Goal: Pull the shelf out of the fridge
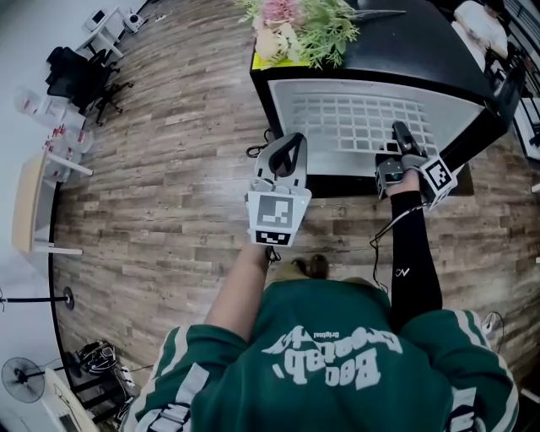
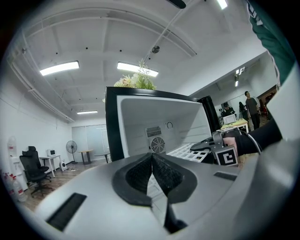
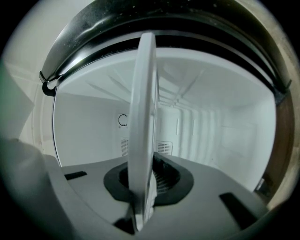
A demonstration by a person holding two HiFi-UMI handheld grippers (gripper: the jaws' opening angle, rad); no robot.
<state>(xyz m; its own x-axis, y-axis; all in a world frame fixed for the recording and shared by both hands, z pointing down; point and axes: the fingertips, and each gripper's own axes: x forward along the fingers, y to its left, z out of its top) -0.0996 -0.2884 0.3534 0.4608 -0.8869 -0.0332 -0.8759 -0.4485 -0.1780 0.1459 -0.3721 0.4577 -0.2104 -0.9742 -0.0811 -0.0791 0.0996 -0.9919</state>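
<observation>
Fingers (image 3: 165, 182) of right gripper (image 3: 149, 185): clamped on the near edge of the shelf (image 3: 143, 103). Black ribbed pads press both faces of a thin, smooth white rim, seen edge-on.

Head view: right gripper (image 1: 399, 133) reaches over the right part of the shelf (image 1: 354, 118), a flat white lattice of square openings lying in the open front of the fridge (image 1: 439, 63).

Fridge: low, glossy black casing; smooth white moulded liner, ribbed on one side wall; round fan grille (image 2: 157, 145) on the far wall.

Flowers (image 1: 299, 25): pink and cream heads with green leaves, on the fridge top towards its left.

Left gripper (image 1: 288, 145): at the fridge's near left corner, apart from the shelf; contact with the casing cannot be told. Its fingers (image 2: 138, 174) meet tip to tip, textured black pads together, nothing between them.

Floor (image 1: 169, 169): plank pattern, brown and grey, matt.
</observation>
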